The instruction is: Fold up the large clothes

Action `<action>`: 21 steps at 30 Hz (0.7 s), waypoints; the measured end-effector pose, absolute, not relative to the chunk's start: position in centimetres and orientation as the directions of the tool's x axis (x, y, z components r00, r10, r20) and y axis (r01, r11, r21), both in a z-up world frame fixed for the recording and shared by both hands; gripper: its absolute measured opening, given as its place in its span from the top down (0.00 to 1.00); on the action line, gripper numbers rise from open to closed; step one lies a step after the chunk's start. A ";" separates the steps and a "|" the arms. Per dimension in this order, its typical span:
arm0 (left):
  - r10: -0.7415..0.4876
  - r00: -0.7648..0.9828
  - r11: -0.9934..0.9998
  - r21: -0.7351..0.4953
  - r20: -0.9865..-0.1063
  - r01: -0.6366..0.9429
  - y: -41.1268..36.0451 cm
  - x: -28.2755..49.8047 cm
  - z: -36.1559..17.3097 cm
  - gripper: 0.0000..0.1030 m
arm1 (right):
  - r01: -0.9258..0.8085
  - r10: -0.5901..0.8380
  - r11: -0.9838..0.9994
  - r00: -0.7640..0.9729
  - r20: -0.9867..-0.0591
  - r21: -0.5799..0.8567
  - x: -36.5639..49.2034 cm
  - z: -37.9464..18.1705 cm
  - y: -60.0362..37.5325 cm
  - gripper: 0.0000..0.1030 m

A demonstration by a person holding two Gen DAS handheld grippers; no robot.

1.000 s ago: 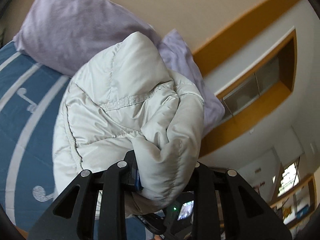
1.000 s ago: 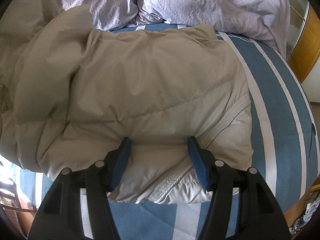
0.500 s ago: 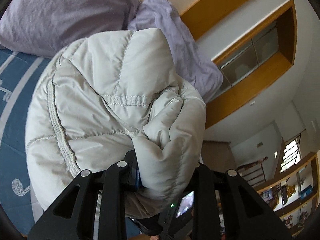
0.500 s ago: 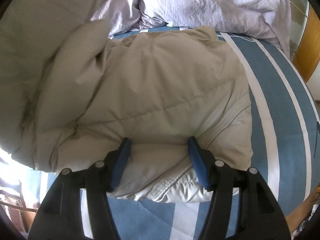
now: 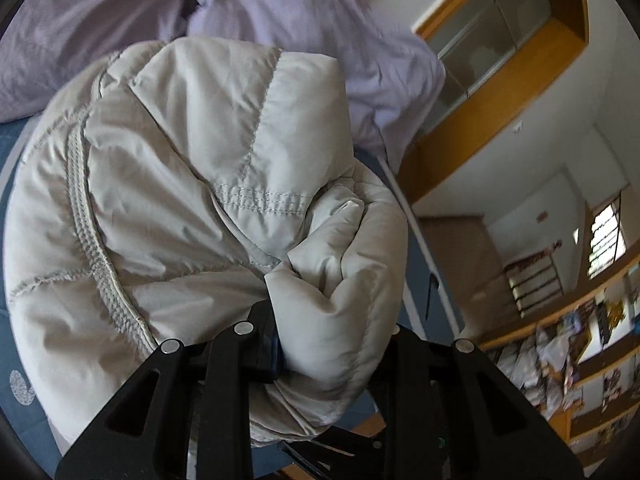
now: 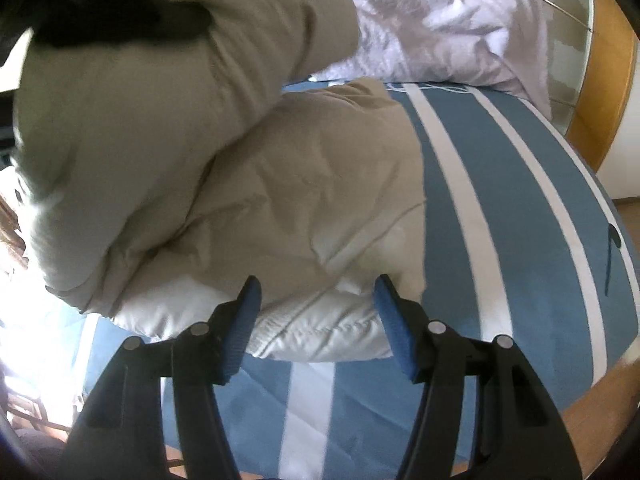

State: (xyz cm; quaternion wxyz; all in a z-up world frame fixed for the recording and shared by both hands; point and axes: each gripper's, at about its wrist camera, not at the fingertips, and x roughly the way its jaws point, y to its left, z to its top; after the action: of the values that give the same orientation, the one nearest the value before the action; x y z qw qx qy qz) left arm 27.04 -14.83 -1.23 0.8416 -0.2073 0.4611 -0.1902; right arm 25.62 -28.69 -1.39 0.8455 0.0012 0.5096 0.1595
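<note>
Fold: midway — jacket half doubled, upper left | left gripper: clamping jacket | right gripper: released, lower centre — flattening left

A blue bed sheet with white stripes covers the bed, and a small dark music-note print sits near its right edge. Lilac pillows lie rumpled at the head. Behind them runs a wooden headboard frame with glass panels. Cluttered wooden shelves stand against the far wall, beside a bright window.
</note>
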 end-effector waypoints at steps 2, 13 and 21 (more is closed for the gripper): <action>-0.508 0.479 0.849 -0.508 -0.716 0.141 -15.8 27.4 -2.0 0.76 | -0.256 0.264 0.953 0.431 -0.863 0.164 25.5 -1.4 -29.4 0.43; -0.461 0.454 0.886 -0.428 -0.762 0.181 -17.2 27.1 -2.5 0.70 | -0.181 0.241 0.967 0.410 -0.879 0.180 25.5 -2.2 -31.8 0.43; -0.414 0.527 0.910 -0.345 -0.742 0.229 -17.6 24.0 0.5 0.31 | -0.150 0.229 0.972 0.419 -0.879 0.181 25.2 -1.6 -32.4 0.43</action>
State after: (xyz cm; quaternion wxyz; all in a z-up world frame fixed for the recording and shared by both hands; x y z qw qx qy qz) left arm 23.98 -17.60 0.48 0.8678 -0.1028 0.4495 -0.1852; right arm 25.25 -32.38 -1.56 0.8414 0.0372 0.5272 0.1127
